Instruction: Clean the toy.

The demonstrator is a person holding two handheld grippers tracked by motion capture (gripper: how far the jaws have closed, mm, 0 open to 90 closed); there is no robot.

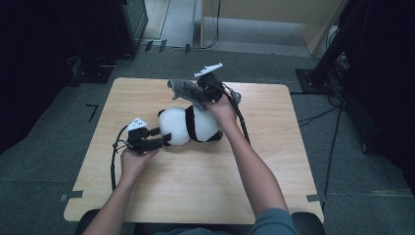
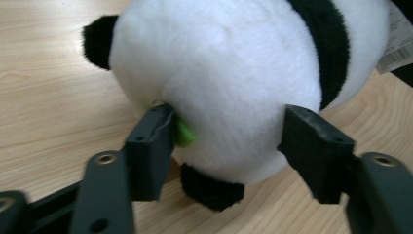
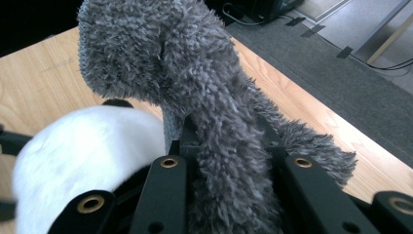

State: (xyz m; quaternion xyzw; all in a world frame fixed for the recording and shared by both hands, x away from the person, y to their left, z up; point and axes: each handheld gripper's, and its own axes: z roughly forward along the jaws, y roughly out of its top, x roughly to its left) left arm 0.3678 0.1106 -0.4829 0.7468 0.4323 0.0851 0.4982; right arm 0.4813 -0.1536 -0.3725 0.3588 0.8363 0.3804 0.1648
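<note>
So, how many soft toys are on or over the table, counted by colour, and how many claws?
Black-and-white panda toy: 1
Grey furry toy: 1
Claws: 2, the left claw at the panda's head, the right claw shut on the grey furry toy
Total: 4 things, all at the wooden table

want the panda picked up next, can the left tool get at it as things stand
Probably yes. The left tool already has its jaws open on either side of the panda's white head, with nothing between them. The right tool holds the grey plush up, clear of it.
</note>
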